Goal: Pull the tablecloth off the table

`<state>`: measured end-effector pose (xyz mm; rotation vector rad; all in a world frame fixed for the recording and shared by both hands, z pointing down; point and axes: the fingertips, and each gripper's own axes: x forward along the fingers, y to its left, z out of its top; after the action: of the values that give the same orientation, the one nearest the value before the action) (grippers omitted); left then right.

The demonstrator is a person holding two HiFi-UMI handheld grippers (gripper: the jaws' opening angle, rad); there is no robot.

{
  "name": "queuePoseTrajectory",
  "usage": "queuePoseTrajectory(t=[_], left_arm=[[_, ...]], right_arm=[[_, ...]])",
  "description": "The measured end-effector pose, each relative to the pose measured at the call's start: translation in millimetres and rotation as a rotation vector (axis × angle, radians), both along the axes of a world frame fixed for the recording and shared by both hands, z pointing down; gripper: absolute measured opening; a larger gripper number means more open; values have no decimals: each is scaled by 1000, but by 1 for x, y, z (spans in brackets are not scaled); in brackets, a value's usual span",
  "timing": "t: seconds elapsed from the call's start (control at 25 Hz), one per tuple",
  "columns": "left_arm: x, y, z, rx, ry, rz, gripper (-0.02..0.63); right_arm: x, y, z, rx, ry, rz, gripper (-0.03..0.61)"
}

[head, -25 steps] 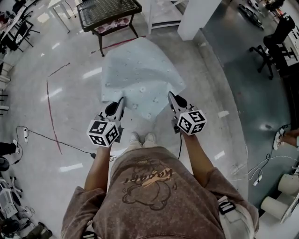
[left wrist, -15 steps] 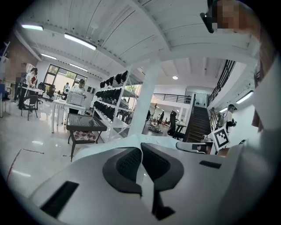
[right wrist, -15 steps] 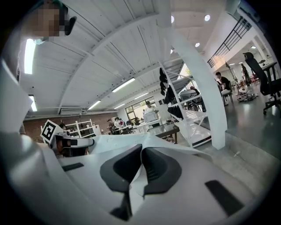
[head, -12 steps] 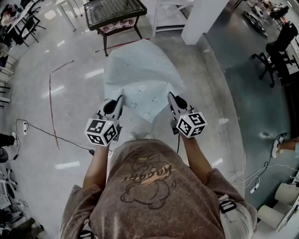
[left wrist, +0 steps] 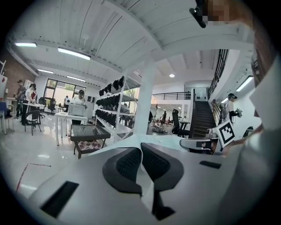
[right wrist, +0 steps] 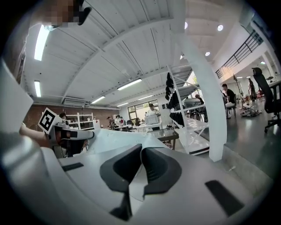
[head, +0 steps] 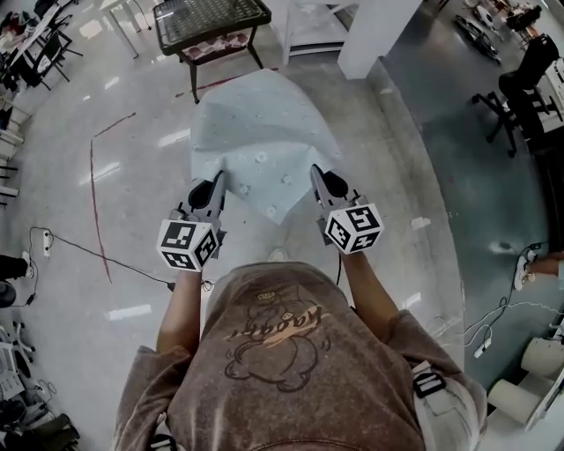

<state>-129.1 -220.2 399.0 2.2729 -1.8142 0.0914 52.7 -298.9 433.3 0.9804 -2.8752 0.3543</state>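
Observation:
A pale blue tablecloth (head: 260,132) with small flower prints hangs stretched in the air between the grippers and the floor, clear of the dark table (head: 210,19) at the top. My left gripper (head: 218,179) is shut on the cloth's near left corner; the cloth edge (left wrist: 140,156) runs between its dark pads. My right gripper (head: 315,172) is shut on the near right corner, with cloth (right wrist: 141,154) pinched between its pads. The far end of the cloth trails on the floor near the table legs.
A white pillar (head: 374,35) and white shelving (head: 308,26) stand at the upper right. An office chair (head: 520,84) is at far right. A cable (head: 88,260) lies on the floor at left. The person's shoe (head: 276,255) shows below the cloth.
The cloth's near edge has risen and been pulled back toward the person, so it now covers the feet more. Both grippers sit slightly higher in the view, still clamped.

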Motion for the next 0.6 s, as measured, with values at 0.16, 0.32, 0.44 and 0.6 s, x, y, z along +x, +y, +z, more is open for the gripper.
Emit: queuePoseTrajectory(t=[0.16,0.32,0.44,0.6], left_arm=[[-4,7,-4,8,-8,-3,20],[-11,24,-12,20,-31,-8,20],[-15,40,-18,35,-59,0,20],[-18,58,-26,54,-74,15,20]], right_arm=[[-4,10,-6,37,31,21,9],[-10,33,-18,87,59,31,9],[-14,52,-25,114,67,43,11],[-16,74,-34,131,64,57,11]])
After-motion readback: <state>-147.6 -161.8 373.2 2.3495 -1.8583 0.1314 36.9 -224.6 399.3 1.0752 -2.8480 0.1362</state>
